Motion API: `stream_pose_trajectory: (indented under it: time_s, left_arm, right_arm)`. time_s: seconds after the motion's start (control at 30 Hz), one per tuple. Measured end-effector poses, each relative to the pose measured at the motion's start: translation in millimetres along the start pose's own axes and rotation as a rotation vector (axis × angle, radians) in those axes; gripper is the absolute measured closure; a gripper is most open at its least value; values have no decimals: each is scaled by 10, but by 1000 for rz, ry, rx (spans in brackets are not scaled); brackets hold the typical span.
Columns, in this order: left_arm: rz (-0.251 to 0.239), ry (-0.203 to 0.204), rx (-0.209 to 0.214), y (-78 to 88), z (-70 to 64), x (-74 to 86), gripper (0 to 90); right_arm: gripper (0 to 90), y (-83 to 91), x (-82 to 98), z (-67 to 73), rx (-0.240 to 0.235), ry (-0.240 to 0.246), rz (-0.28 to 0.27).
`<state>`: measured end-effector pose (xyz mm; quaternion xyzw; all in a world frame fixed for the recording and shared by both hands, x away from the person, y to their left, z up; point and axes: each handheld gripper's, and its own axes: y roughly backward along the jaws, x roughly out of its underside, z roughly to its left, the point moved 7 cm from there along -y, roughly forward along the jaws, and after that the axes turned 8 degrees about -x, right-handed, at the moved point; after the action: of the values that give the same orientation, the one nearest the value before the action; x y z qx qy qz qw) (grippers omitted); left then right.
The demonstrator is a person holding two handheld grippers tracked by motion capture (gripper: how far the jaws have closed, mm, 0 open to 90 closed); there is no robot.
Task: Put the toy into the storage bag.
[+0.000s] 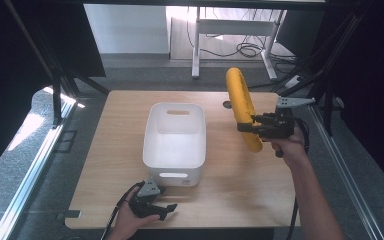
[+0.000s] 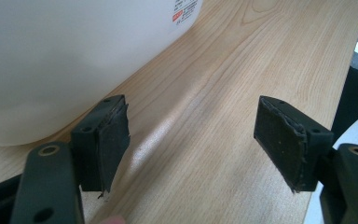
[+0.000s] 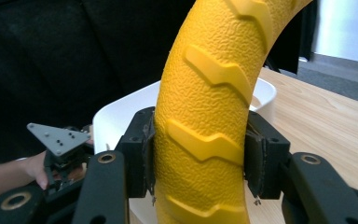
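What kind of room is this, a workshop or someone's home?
Probably a lab or office set up for recording, not a home. A small wooden table stands inside a black metal frame, on grey carpet, with a white desk and loose cables behind. A person works with handheld grippers.

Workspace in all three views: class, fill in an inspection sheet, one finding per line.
Surface: wooden table, bare around the tub.
Job's things: white tub, looks empty; yellow ring held upright above the table.
Clutter: nothing seen.
Grippers: left hand-held gripper open, low at the near edge; right hand-held gripper shut on the ring.
Cables: one trails from each gripper; more on the floor.
Surroundings: grey floor, white desk frame behind.
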<state>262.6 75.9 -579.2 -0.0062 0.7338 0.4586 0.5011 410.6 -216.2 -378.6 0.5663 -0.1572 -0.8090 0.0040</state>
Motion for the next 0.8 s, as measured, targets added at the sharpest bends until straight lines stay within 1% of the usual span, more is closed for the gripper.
stream_pose_trajectory:
  time_s: [0.03, 0.17, 0.37, 0.63, 0.8]
  left_arm:
    - [1, 0, 0, 1, 1, 0, 265]
    - [0, -1, -1, 5, 0, 0, 265]
    - [2, -2, -1, 2, 2, 2, 265]
    - [2, -4, -1, 2, 6, 3, 265]
    - [6, -5, 0, -3, 4, 7, 265]
  right_arm:
    - [510, -16, -5, 23, -4, 7, 7]
    - [510, -80, -21, 98, -26, 21, 6]
    - [510, -151, -32, 148, -51, 19, -11]
    - [509, -203, -71, 183, -60, 26, -24]
    - [509, -224, -108, 237, -69, 39, -31]
